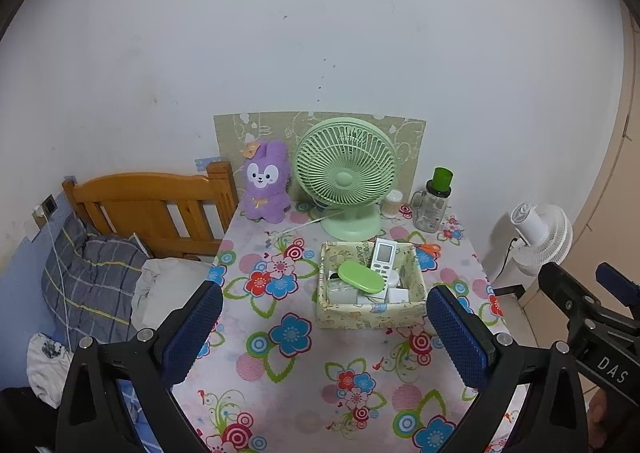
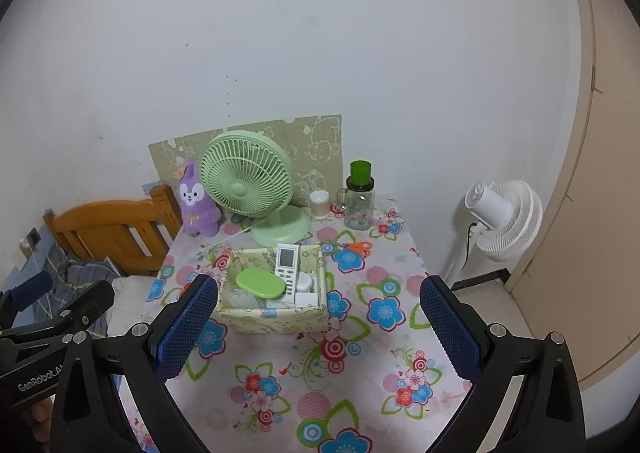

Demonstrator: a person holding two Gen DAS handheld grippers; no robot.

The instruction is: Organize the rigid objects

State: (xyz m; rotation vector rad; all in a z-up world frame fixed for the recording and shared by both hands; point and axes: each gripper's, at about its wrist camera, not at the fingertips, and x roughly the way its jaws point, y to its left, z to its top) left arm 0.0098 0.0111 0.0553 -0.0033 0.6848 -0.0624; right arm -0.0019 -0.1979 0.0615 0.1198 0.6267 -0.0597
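Both grippers are hovering over the near end of the worktop (image 2: 320, 393), left gripper (image 1: 324, 329) and right gripper (image 2: 318, 327), jaws spread wide and holding nothing. Past them the fabric box (image 1: 370, 311) is sitting mid-worktop, with a green case (image 1: 360, 278) and a white remote (image 1: 382, 257) poking out; the white bits underneath are getting hidden, can't tell what they are. Orange scissors (image 2: 358, 247) are lying just behind the box, half cut off by it in the left view. Further back, a green fan (image 1: 346, 177), bottle (image 1: 434, 201) and purple plush (image 1: 266, 183) are lining the wall.
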